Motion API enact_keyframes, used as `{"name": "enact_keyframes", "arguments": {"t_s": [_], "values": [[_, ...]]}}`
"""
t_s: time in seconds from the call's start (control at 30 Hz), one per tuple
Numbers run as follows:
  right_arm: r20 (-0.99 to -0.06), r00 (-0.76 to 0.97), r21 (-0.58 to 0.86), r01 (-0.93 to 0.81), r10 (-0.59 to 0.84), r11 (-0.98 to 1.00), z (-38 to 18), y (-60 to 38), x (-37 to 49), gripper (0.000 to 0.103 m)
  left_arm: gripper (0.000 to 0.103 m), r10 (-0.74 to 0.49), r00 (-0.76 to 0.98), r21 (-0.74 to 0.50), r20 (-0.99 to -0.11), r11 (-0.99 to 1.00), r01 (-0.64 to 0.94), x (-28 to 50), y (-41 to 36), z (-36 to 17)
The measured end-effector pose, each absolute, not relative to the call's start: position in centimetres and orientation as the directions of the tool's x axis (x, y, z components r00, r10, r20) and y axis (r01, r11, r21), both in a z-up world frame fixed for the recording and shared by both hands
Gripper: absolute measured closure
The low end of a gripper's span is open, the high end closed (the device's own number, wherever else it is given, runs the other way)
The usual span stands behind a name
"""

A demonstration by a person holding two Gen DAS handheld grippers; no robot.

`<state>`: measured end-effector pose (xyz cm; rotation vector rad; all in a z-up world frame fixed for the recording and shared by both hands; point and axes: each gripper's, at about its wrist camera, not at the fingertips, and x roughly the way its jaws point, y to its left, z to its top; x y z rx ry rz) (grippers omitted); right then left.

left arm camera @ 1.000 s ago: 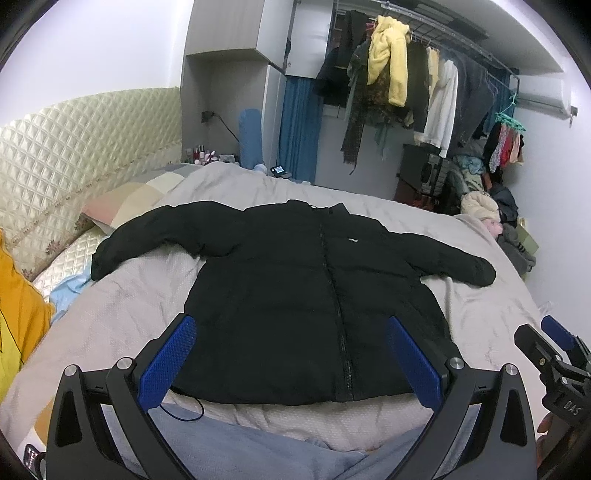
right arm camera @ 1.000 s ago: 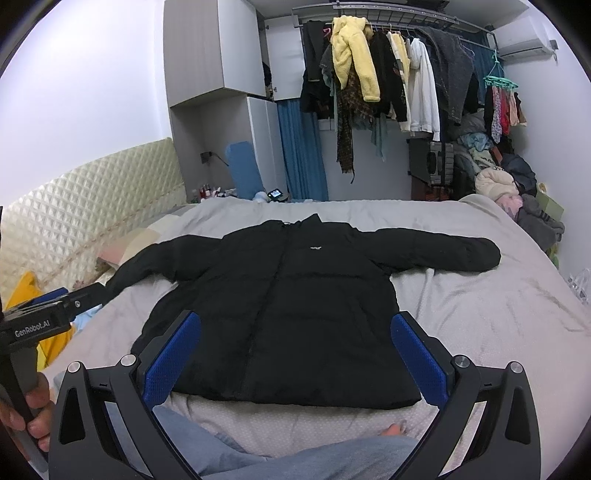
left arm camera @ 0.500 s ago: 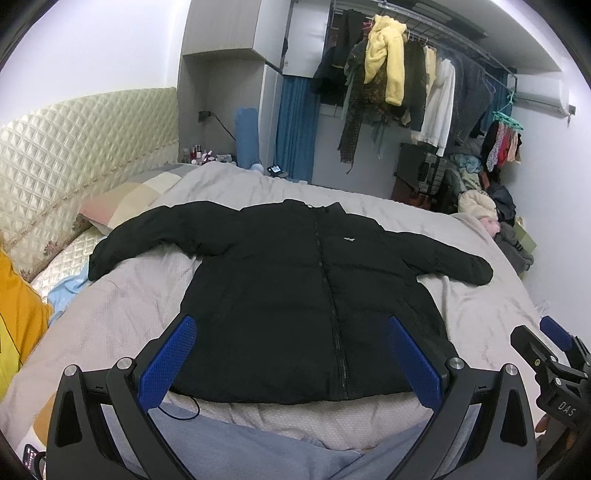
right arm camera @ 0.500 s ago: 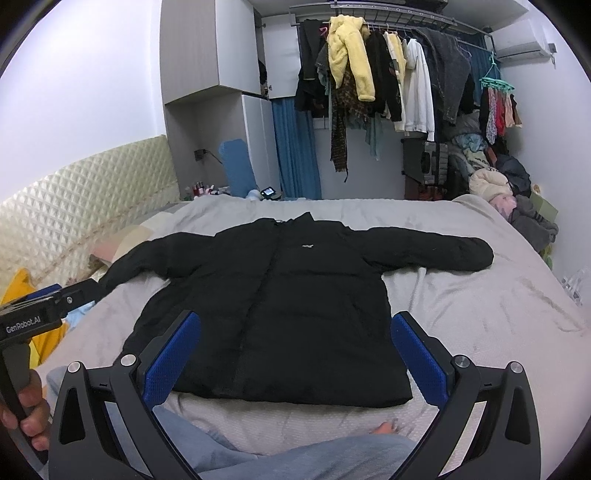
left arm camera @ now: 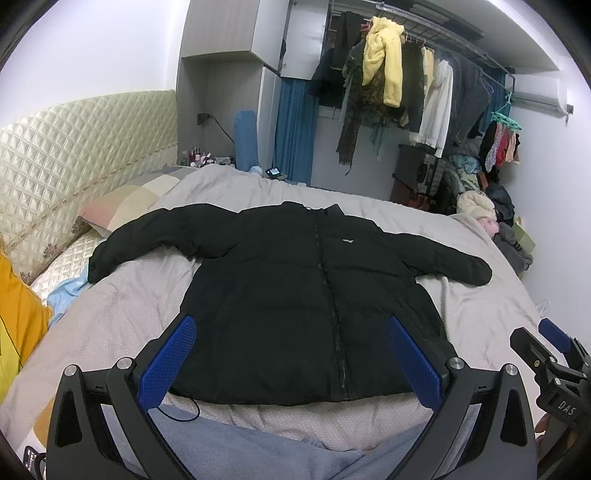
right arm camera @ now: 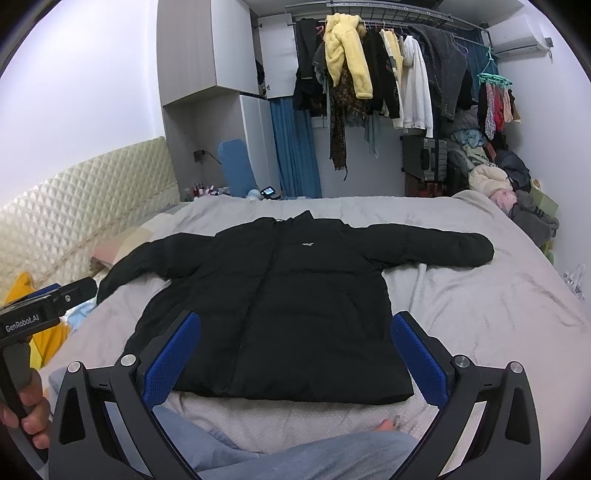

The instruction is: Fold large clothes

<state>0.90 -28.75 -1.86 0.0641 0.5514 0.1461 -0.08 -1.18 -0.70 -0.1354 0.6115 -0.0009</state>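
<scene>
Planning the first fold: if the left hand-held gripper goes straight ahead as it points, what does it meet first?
Probably the black puffer jacket spread on the grey bed cover, near its zipped lower front; the open left hand-held gripper frames it. Depth is unclear.

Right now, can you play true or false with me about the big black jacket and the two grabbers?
1. The black jacket lies spread flat on the bed, both sleeves out. True.
2. The left gripper is pinching the jacket's hem. False: its jaws are wide open and hold nothing.
3. The right gripper is open too. True.
4. The jacket's front is unzipped and open. False: the front is closed.
5. A yellow fuzzy top hangs on the clothes rail. True.
</scene>
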Motion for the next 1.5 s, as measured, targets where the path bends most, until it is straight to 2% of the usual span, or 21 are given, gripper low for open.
{"name": "enact_keyframes", "arguments": {"t_s": [1.13, 1.23, 1.37, 1.5], "values": [[-0.527, 0.831, 0.131, -0.127, 0.177, 0.983, -2.6, -29.1, 1.4, 0.0, 0.0, -0.046, 0.825, -0.119, -0.564, 0.993, -0.026, -0.7, -1.9, -0.7], [-0.519, 0.831, 0.156, -0.138, 0.2, 0.978, -2.7, -29.6, 1.9, 0.0, 0.0, -0.036, 0.845, -0.139, -0.533, 0.989, -0.045, 0.4, -1.7, -0.8], [-0.497, 0.846, 0.169, -0.123, 0.192, 0.978, -2.8, -30.6, 3.3, 0.0, 0.0, -0.013, 0.848, -0.085, -0.529, 0.996, -0.038, 3.6, -2.0, -0.8], [-0.516, 0.844, 0.14, -0.088, 0.148, 0.986, -3.4, -31.6, 5.7, 0.0, 0.0, -0.075, 0.83, -0.128, -0.553, 0.992, 0.004, 6.2, -1.6, -0.9]]}}
